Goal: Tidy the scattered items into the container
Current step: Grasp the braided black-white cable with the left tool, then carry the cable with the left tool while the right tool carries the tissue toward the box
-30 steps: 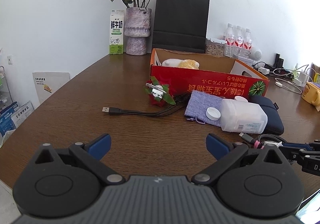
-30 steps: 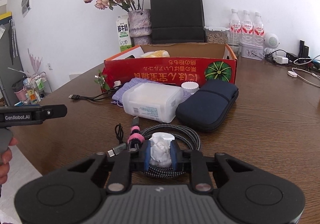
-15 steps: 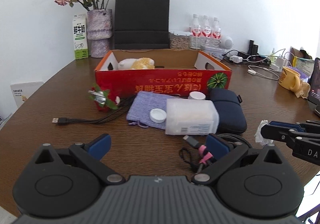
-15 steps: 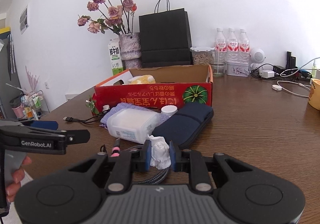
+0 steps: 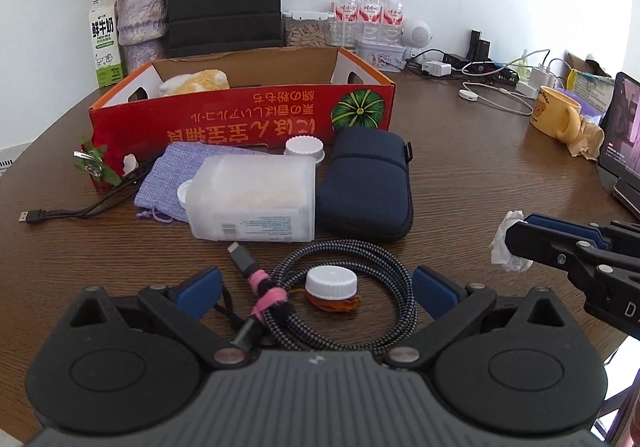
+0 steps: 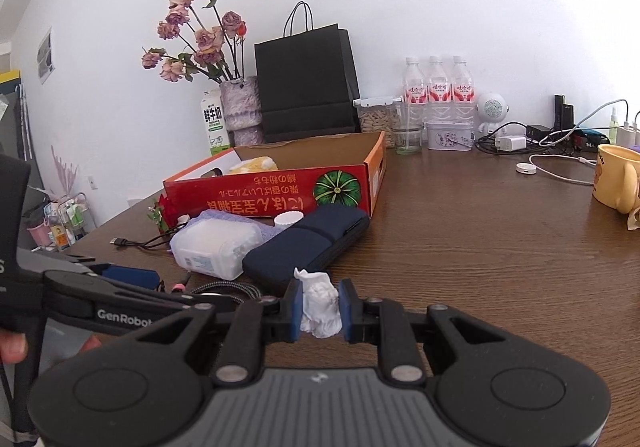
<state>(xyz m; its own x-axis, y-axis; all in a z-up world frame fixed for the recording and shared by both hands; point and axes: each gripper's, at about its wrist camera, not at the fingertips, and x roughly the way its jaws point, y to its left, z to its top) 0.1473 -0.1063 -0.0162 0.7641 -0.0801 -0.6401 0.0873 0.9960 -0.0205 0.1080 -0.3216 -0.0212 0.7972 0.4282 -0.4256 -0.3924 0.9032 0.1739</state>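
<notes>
Between the right claw's (image 6: 320,307) closed pads sits a crumpled white tissue (image 6: 320,305), lifted clear of the bench (image 6: 480,247), likely bound for the red box (image 6: 280,191). Left claw (image 5: 316,287) hangs open over a coiled cable (image 5: 360,287) and capped bottle (image 5: 331,285); a navy pouch (image 6: 304,243) and plastic tub (image 6: 216,247) lie before the box.

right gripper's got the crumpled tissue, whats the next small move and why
Probably carry the right gripper forward and left over the red cardboard box, then open. It is shut on the crumpled tissue, held above the table, and the box is open-topped with room beside the plush toy. The left gripper is open, straddling the braided cable, so it can wait.
</notes>
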